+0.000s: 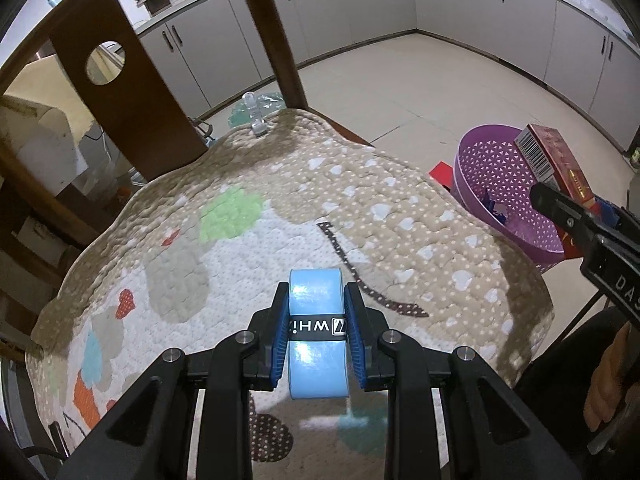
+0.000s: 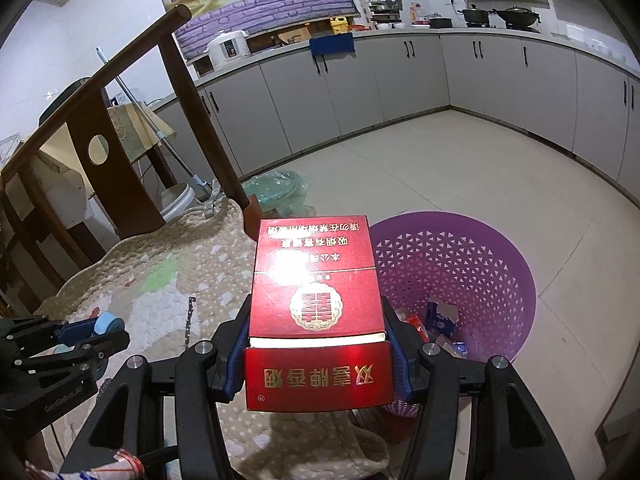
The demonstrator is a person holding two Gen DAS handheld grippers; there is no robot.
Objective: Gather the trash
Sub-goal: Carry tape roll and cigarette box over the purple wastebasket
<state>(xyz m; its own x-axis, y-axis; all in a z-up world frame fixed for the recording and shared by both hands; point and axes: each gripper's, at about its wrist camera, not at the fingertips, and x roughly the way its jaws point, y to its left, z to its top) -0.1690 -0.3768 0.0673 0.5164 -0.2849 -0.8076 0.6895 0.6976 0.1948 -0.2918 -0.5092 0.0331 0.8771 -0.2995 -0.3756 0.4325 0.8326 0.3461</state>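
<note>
Holding a light blue roll of tape, the left hand-held gripper has its blue pads pressed on both flat sides of the roll, with the jaws narrow. The roll hangs just above a quilted cushion with coloured patches, which covers the seat of a dark wooden chair.

The right hand-held gripper grips a red cigarette box between its pads, with the jaws about half wide. The box has its lid part slightly pulled out, and gold characters are printed on it. It is held near the rim of a purple perforated basket, at the side of the cushion's edge.

The basket stands on the tiled floor beside the chair. Inside it lie some small pieces of trash, blue and white; what they are exactly I cannot tell. Grey kitchen cabinets run along the walls behind.
</note>
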